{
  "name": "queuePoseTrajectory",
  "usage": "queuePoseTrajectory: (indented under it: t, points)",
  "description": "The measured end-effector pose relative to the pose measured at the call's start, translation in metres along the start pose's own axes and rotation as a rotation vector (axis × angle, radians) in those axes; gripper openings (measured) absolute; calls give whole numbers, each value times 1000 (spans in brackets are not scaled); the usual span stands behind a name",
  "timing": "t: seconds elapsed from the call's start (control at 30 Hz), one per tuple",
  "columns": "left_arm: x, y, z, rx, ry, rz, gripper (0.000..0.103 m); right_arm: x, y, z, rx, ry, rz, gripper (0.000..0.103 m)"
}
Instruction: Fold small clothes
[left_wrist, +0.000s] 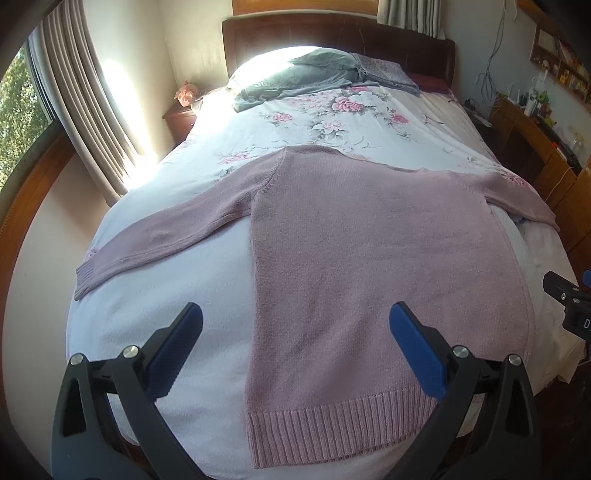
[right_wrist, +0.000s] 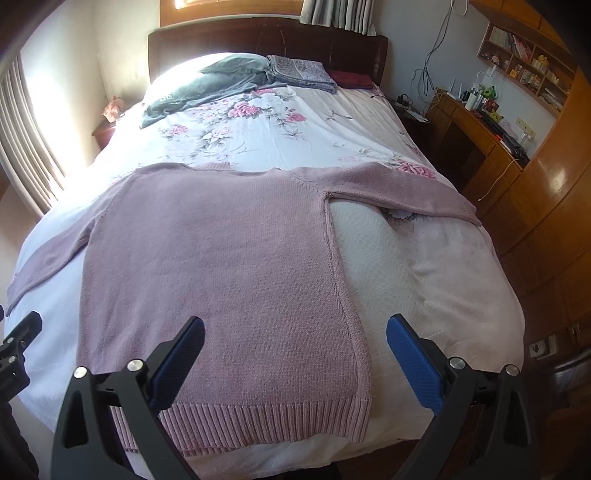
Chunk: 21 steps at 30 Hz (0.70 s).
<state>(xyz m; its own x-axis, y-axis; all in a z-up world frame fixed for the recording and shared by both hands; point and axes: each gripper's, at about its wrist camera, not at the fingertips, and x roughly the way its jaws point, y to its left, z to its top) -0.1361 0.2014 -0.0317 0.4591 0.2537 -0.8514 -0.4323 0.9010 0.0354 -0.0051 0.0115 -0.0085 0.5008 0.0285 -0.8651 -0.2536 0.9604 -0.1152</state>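
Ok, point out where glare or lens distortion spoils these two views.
Left wrist view: sunlight blows out the pillow and the curtain edge; fisheye bulges the bed, dark corners. Right wrist view: the same pillow is washed out, the wardrobe shows glossy reflections; the pink sweater stays sharp.

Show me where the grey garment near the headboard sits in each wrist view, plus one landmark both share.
Left wrist: grey garment lies top centre, on the bed's far end.
Right wrist: grey garment lies upper left of centre.
Shared landmark: the dark headboard right behind it.
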Motion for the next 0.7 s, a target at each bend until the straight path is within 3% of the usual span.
queuePoseTrajectory:
  t: [0.7]
  points:
    - [2, -16, 1, -13, -54, -18, 100, -3, -16, 3, -20, -1, -13, 99]
